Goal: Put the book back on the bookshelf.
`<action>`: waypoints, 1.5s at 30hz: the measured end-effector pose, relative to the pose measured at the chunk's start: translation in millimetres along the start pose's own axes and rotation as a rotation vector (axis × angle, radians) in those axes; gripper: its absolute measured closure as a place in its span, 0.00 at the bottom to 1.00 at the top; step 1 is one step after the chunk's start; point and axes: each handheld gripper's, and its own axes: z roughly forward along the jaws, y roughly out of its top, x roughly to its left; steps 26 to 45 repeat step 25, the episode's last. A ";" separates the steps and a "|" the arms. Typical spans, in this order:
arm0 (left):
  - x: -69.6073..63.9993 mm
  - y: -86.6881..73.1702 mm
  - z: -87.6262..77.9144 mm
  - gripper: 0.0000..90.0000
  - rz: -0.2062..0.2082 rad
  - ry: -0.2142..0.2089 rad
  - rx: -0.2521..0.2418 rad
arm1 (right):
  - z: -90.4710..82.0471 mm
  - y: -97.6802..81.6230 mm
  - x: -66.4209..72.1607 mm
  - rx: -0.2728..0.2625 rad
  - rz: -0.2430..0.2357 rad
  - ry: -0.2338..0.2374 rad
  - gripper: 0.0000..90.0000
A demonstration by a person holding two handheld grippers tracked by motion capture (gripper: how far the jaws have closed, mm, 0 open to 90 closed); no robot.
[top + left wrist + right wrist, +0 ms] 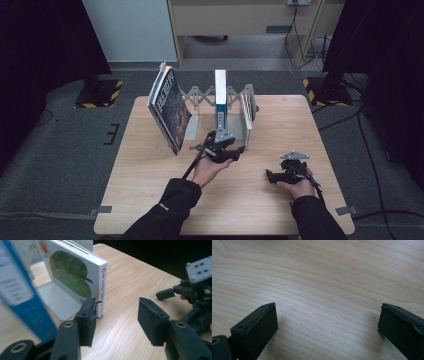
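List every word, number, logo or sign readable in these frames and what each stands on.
None can be quoted with certainty.
Dark-covered book: large pale title lettering, too blurred to read.
White picture book: vertical print and a small red round logo on its spine, too small to read.
Blue-and-white book: lines of small print, smeared by blur.
Table, left gripper: no lettering.

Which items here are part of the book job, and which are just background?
In play:
- left tool, open, beside the white picture book
- blue-spined book, upright in the expanding rack
- dark-covered book, leaning at the rack's left end

Just about:
- right tool, open, over bare table
- floor cables
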 end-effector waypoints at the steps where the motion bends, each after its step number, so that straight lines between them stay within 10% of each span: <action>1: 2.7 -1.3 -6.5 0.51 -0.009 0.000 -0.003 | -0.1 -0.2 -0.1 -0.001 -0.003 0.001 0.03; 13: 41.5 -38.8 -79.3 0.39 -0.059 0.061 0.031 | 0.9 -1.7 -0.2 -0.017 -0.004 0.002 0.02; 23: 82.8 -94.7 -127.1 0.32 -0.187 0.169 0.093 | 0.4 -1.9 -0.4 -0.017 0.001 -0.002 0.02; 45: 89.5 -101.5 -131.4 0.30 -0.198 0.185 0.111 | -0.7 -2.8 -0.6 -0.027 0.002 -0.013 0.06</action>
